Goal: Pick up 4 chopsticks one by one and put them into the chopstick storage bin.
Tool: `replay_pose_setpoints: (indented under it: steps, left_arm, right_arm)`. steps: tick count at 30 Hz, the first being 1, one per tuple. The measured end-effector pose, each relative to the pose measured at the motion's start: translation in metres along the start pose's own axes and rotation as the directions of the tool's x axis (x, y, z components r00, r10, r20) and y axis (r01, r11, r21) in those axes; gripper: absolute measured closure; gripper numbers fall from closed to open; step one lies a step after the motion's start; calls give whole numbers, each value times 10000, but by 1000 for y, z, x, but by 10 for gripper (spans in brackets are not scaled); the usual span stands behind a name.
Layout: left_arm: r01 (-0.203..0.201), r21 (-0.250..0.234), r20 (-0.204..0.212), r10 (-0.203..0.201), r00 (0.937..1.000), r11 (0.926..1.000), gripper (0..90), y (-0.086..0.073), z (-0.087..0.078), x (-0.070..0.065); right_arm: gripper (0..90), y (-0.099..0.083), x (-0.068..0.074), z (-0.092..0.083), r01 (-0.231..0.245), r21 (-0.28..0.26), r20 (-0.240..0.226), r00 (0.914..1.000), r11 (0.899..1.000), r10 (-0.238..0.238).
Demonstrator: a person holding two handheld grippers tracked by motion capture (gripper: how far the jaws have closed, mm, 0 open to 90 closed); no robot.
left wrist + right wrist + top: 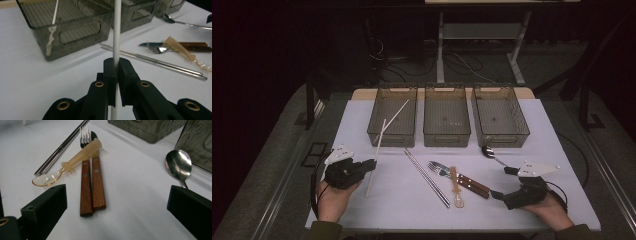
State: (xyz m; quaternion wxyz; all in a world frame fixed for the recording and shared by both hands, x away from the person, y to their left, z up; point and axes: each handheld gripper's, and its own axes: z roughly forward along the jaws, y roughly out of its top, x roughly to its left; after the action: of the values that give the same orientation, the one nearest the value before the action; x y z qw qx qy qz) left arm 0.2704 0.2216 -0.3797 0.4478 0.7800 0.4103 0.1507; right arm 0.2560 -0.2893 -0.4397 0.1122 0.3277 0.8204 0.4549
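Left claw [116, 75] — jaws clamped on a white chopstick [117, 30], gripped partway along its length; held at the near left of the desk [362, 210], stick pointing toward the far-left bin [393, 116].

Right claw [117, 205] — jaws spread wide, nothing between them; near right of the desk, just beside the two wooden-handled pieces [92, 185] and the steel spoon [178, 165].

Step in hand, by my reading: the chopstick is gripped and ready to be carried to its bin. Next move calls for steering the long stick over the rim and loosening the grip without tipping it out.

Containers, far edge, three smoky plastic bins in a row:
- left bin — one white chopstick [397, 114] leaning inside, upper end over the far rim.
- middle bin [446, 117] — appears empty.
- right bin [499, 116] — appears empty.

Loose on the desk, centre: metal chopsticks [427, 177], amber plastic spoon [456, 187].
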Motion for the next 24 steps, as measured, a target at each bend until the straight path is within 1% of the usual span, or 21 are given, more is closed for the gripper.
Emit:
replay_pose_setpoints:
  steps: [10,17,24]
  left_arm:
    - [-27,-402,123,32,9999,9992,847,13,0,3]
    - [-53,-518,203,64,9998,9986,847,23,8,8]
    - [-52,-626,331,73,9994,9980,846,36,16,16]
  right_arm:
    - [25,0,0,0,-21,12,13,10000,10000,21]
    - [25,-1,0,0,-41,11,0,10000,10000,41]
    - [25,-1,0,0,-67,-4,-16,10000,10000,67]
